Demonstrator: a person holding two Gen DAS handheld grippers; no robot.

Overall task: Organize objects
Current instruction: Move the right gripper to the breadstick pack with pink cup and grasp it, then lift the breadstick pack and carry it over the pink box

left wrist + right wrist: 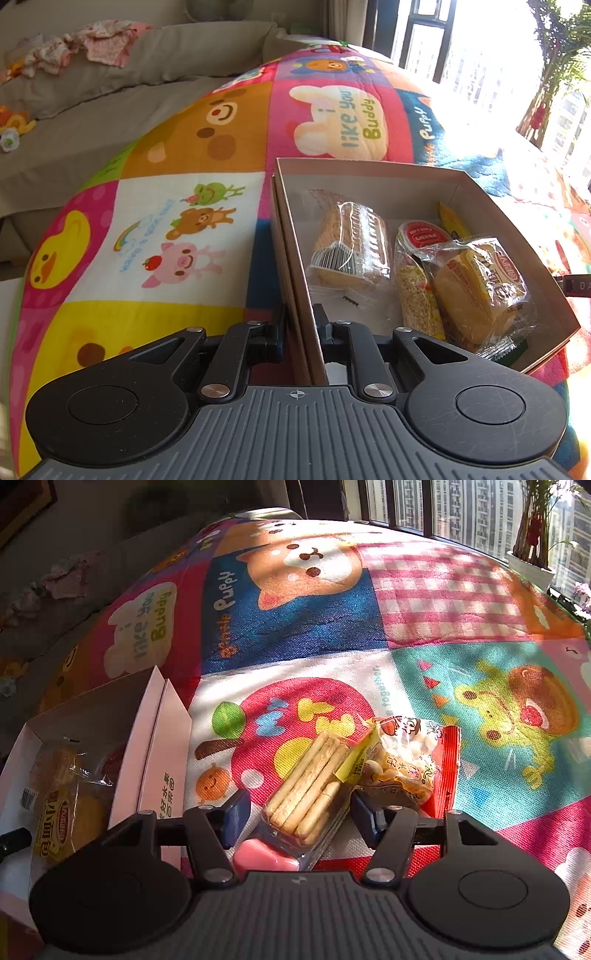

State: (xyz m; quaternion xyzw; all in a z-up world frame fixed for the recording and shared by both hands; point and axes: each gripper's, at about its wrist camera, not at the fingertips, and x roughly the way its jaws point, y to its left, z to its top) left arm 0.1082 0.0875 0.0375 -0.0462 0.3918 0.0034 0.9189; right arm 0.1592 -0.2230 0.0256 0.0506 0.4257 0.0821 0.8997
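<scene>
While the left gripper (300, 325) pinches the near wall of the cardboard box (369, 168) | four shiny wrapped snacks lie inside, just ahead | right gripper (301, 814) spread wide around a clear tray of long biscuit sticks (306, 786) | crinkly candy bag (402, 757) just past its right finger | soft picture mat (443, 590) underneath

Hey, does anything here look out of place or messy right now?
Two snacks remain outside the box: a biscuit stick pack and a yellow candy bag lie on the play mat, the bag overlapping the pack's end. The right claw sits open around the pack. Nothing looks spilled or torn.
</scene>
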